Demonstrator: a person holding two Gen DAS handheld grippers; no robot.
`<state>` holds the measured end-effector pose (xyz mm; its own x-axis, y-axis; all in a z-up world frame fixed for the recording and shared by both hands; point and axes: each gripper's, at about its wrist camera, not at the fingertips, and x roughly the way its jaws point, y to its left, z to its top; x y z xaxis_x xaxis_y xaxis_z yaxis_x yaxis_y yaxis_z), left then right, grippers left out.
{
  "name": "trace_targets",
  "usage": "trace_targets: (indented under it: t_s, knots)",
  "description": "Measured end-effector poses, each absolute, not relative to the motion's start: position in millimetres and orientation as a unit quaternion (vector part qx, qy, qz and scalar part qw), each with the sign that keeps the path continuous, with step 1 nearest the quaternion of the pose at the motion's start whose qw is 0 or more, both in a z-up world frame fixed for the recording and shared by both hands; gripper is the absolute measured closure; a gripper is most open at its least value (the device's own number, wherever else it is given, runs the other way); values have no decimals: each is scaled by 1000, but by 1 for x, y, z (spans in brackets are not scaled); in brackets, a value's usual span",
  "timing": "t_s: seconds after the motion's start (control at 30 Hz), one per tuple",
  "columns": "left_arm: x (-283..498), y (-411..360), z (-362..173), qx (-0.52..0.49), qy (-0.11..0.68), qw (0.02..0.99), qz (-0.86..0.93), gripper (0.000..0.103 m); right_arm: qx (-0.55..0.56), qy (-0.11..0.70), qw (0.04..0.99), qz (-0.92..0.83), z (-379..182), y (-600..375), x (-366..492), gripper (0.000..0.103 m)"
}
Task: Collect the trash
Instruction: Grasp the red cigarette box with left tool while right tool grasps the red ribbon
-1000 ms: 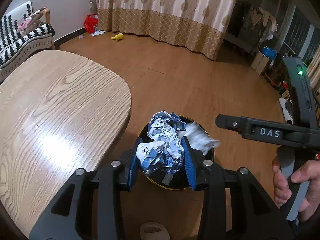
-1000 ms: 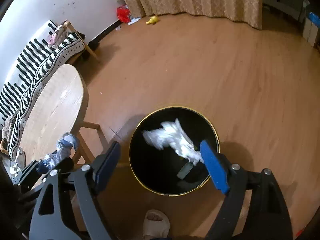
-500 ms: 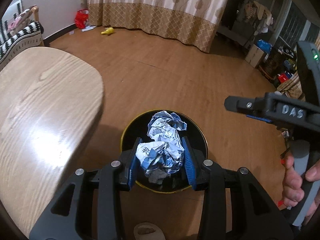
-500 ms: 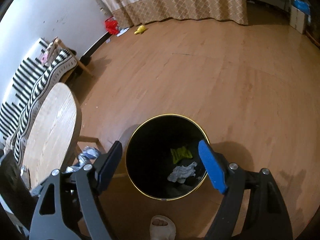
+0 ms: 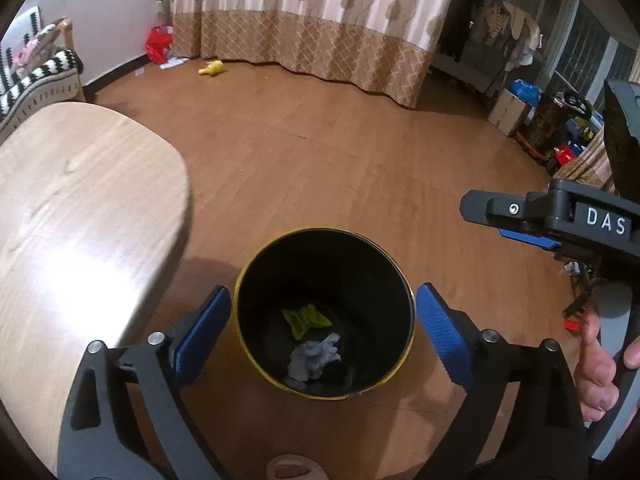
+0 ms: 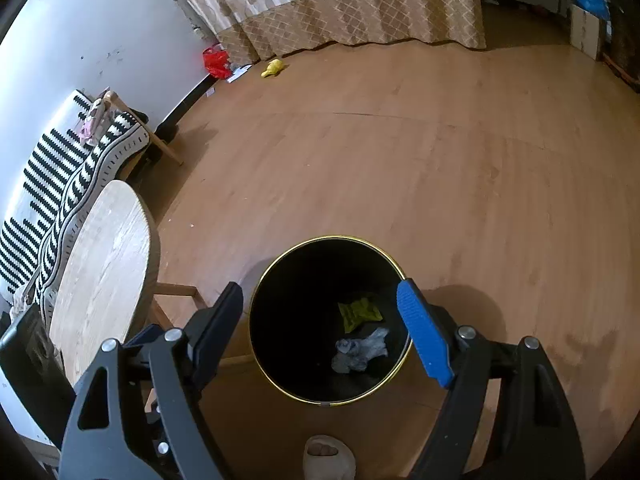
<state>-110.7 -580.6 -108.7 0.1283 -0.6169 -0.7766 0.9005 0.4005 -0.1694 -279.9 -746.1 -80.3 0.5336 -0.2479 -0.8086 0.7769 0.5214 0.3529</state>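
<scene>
Left wrist view: the left gripper hangs over the black gold-rimmed bin, jaws opening, nothing between them. Crumpled paper lies at the bin's bottom beside a yellow-green wrapper. To the right, the right gripper is spread wide and empty. Beyond lies the wooden table, then the curtain.

Both wrist views look steeply down into one bin.
</scene>
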Motion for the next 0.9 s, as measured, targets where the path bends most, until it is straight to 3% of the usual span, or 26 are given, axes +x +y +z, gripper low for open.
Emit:
trace_targets:
  t_s: [0.33, 0.67, 0.9]
  knots:
    - [-54, -474, -45, 135, 389, 798, -439, 8, 335, 357, 833, -257, -54, -696, -226, 23]
    - [10, -276, 7, 59, 374, 879, -288, 7, 223, 397, 885, -102, -21, -540, -109, 23]
    - [39, -126, 12, 8, 372, 915, -157, 7, 157, 421, 893, -10, -14, -413, -46, 23]
